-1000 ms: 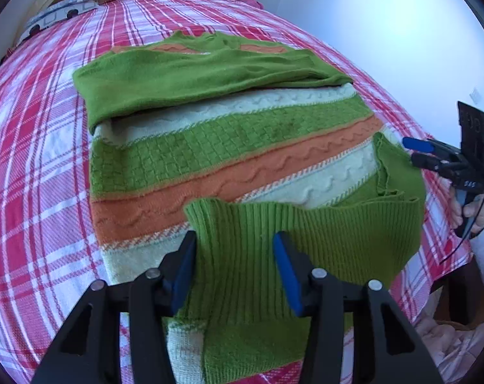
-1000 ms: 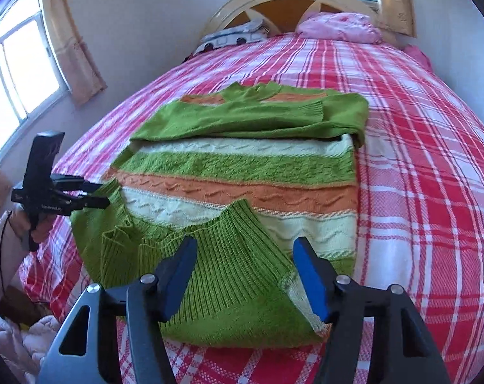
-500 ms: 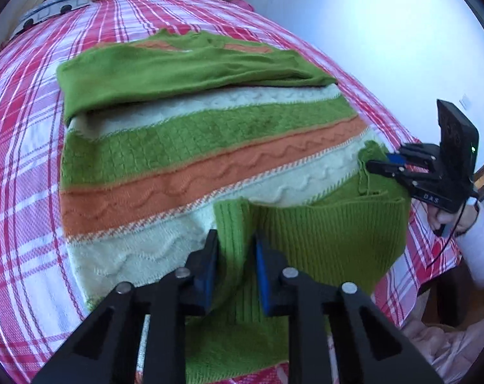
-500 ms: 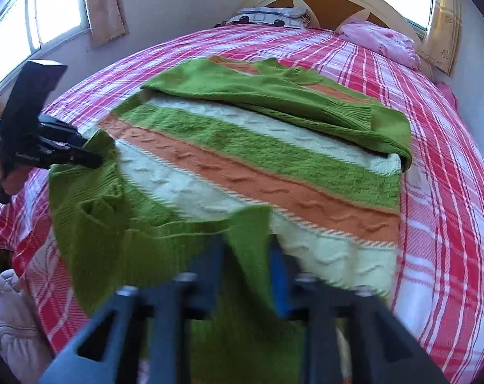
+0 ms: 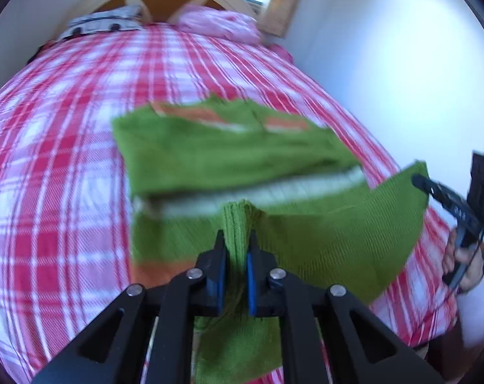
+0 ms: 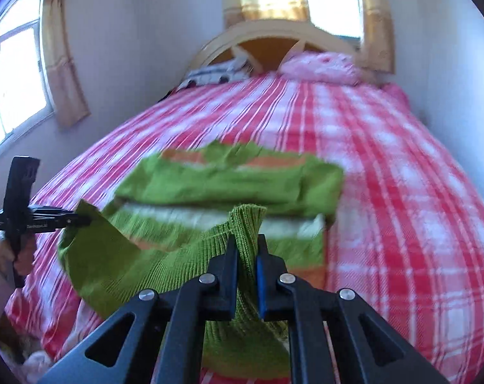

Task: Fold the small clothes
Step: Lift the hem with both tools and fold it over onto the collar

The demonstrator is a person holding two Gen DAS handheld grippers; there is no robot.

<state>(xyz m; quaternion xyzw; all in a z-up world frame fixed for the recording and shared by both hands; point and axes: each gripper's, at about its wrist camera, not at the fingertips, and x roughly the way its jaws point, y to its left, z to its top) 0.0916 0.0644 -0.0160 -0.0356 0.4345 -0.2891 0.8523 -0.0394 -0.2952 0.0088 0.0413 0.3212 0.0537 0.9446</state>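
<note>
My left gripper [image 5: 235,252] was clamped tight on a bunched pleat of the ribbed green hem of the knitted sweater striped in green, cream and orange [image 5: 229,156], low in the middle of the left wrist frame. My right gripper [image 6: 246,256] was likewise pinched shut on the hem's other corner, at lower centre of its own frame. The sweater lay across the middle of the red-and-white plaid bedspread [image 6: 402,192], its far half flat with the sleeves folded over, its near edge lifted between my two grips. I judged it soft, limp and fairly light, stretchy along the ribbing, so it would sag between the grips and drag if held slack. The thick hem corners seemed the soundest hold; the loose knit might slide from a shallow pinch.
</note>
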